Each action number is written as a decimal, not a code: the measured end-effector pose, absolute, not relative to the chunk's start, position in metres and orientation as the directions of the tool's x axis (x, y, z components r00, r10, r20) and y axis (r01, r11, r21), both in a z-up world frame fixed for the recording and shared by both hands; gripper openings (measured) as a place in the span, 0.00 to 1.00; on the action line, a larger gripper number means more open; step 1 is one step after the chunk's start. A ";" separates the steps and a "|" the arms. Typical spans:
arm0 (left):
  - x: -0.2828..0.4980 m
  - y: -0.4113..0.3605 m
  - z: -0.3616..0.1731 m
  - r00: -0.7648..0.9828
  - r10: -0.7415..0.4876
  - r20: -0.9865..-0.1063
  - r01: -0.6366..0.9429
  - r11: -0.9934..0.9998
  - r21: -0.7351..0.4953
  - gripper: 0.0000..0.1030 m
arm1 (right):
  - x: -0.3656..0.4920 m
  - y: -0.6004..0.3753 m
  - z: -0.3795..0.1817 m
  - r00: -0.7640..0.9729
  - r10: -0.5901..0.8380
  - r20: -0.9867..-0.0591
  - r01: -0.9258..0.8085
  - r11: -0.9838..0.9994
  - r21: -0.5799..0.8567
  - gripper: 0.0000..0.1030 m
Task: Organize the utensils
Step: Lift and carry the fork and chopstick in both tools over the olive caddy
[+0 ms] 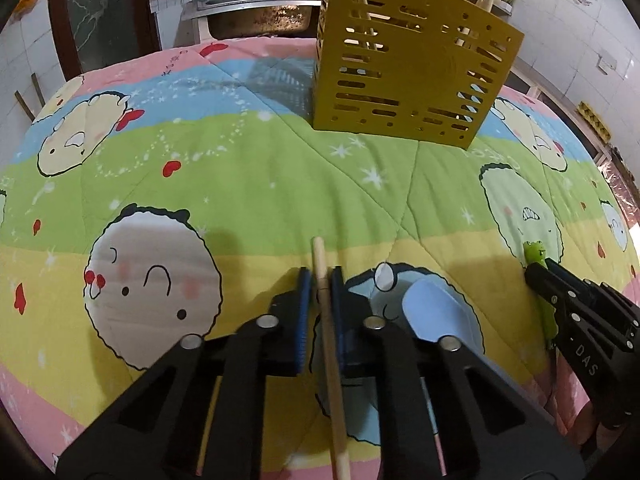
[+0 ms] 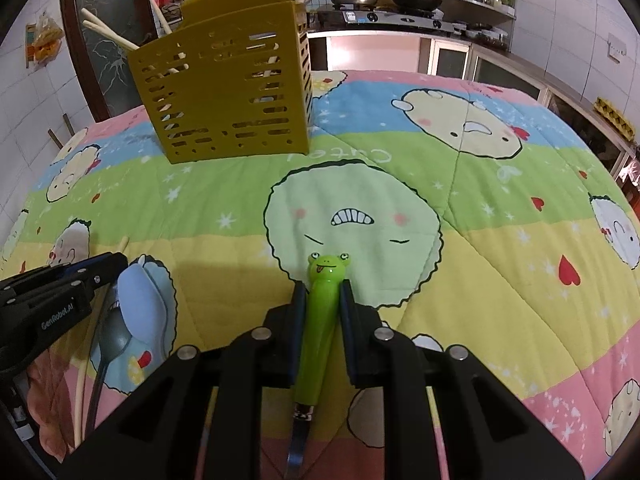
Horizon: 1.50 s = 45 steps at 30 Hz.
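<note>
Wooden chopstick (image 1: 325, 312) clamped in left gripper (image 1: 320, 280); slotted holder (image 1: 412, 76) upright.

left gripper (image 1: 321, 280) angled down, jaws clamped on something thin; right gripper (image 2: 323, 292) angled down, jaws gripping too.

"GenRobot.AI" runs in white along the left gripper (image 2: 120, 266); "DAS" marks the right gripper (image 1: 538, 274); "Cute" is printed on the quilt (image 2: 500, 248).
</note>
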State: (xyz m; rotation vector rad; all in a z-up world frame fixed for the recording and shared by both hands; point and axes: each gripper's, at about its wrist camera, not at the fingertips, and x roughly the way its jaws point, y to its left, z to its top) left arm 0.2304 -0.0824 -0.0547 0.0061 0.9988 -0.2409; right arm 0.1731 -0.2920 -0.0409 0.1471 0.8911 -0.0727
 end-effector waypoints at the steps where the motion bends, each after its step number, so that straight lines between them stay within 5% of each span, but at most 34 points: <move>1: 0.231 -0.082 -0.055 0.515 -0.200 -0.834 0.203 0.973 -0.108 0.06 | 0.172 -0.293 -0.040 0.628 0.000 -0.779 0.125 0.987 0.100 0.17; 10: 0.220 -0.082 -0.045 0.561 -0.211 -0.801 0.218 0.971 -0.103 0.04 | 0.157 -0.296 -0.024 0.672 -0.018 -0.740 0.147 0.983 0.110 0.16; 31: 0.126 -0.030 0.032 0.834 -0.271 -0.481 0.248 0.962 -0.114 0.04 | 0.072 -0.305 0.038 0.897 -0.102 -0.431 0.176 0.975 0.136 0.16; 45: 0.102 -0.009 0.029 0.861 -0.271 -0.431 0.221 0.962 -0.162 0.04 | 0.047 -0.298 0.046 0.927 -0.106 -0.361 0.160 0.980 0.122 0.16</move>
